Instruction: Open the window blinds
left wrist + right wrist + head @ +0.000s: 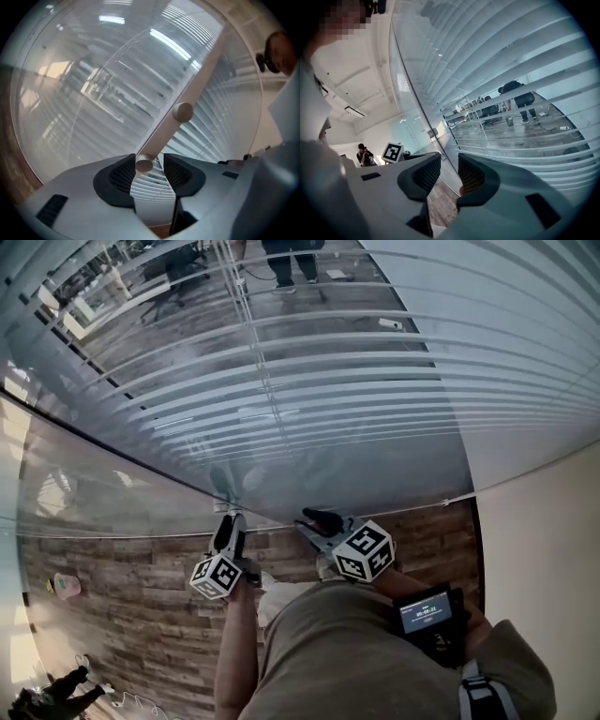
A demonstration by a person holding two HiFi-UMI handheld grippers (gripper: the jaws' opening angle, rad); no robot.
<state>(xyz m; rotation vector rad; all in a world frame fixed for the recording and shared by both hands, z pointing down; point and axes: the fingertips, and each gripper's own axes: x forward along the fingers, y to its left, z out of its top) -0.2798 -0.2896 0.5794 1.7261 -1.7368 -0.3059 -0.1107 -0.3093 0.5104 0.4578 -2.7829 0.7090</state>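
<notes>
- The blinds [356, 381] are hanging straight ahead, filling the far field. Their slats are tilting enough on the right for the room beyond to be showing through.
- The wand [187, 105] is slanting down from the upper right, and its lower end is sitting between the jaws of the left gripper [151, 161].
- The left jaws are standing wide and not pinching. The wand tip is lying close to the left pad, with a clear gap to the right pad.
- Risk: with only the tip inside, a closing bite is likely catching too little, so the wand may be slipping out and swinging against the slats.
- Risk: twisting the wrong way would be shutting the slats.
- The right gripper [449, 161] is idling with its jaws apart and empty, near the slats, where a stray move may be snagging one.
</notes>
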